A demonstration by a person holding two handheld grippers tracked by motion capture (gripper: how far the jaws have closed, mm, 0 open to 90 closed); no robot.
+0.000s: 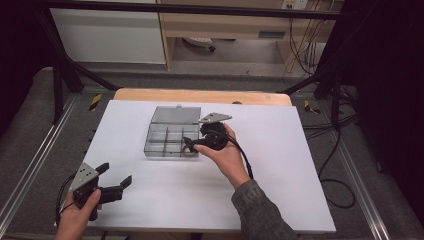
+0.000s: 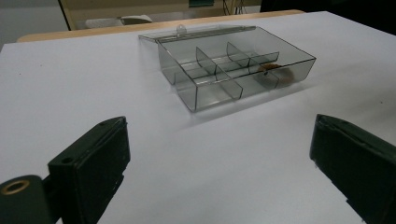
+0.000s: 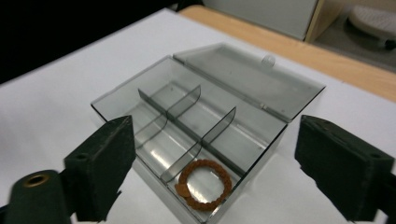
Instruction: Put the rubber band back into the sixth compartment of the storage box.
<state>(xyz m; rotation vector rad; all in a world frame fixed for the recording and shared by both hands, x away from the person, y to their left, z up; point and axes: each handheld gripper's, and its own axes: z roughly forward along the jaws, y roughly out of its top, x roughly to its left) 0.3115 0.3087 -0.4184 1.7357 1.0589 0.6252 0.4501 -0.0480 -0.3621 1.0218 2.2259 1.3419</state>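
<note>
The bracelet [image 3: 203, 184], a ring of brown beads, lies flat in a corner compartment of the clear plastic box [image 3: 154, 105], the compartment nearest my right gripper [image 3: 210, 158]. In the right gripper view it lies below and just ahead of the gap between the jaws, which stand wide apart with nothing between them; neither pad touches the bracelet or the box wall. The right gripper holds nothing. In the high view my right gripper [image 1: 190, 145] hangs over the right near corner of the box [image 1: 155, 145], with my right hand [image 1: 225, 152] just to the right of it. The box sits near the middle of the white counter [image 1: 280, 175], its long axis running left to right across the counter, and its hinged lid [image 1: 176, 115] lies open and flat on the far side. The remaining compartments look empty. My left gripper [image 1: 116, 176] rests near the left front corner of the counter, well apart from the box, jaws spread wide and empty; in the left gripper view the box [image 2: 205, 100] stands ahead and slightly right, with the bracelet [image 2: 274, 74] showing dimly through the far right wall. The right gripper is by far the nearer to the box. I judge that the coming move turns on the lid: it lies beyond the bracelet from my right gripper, hinged along the far long edge, so closing it calls for a reach across the box.
</note>
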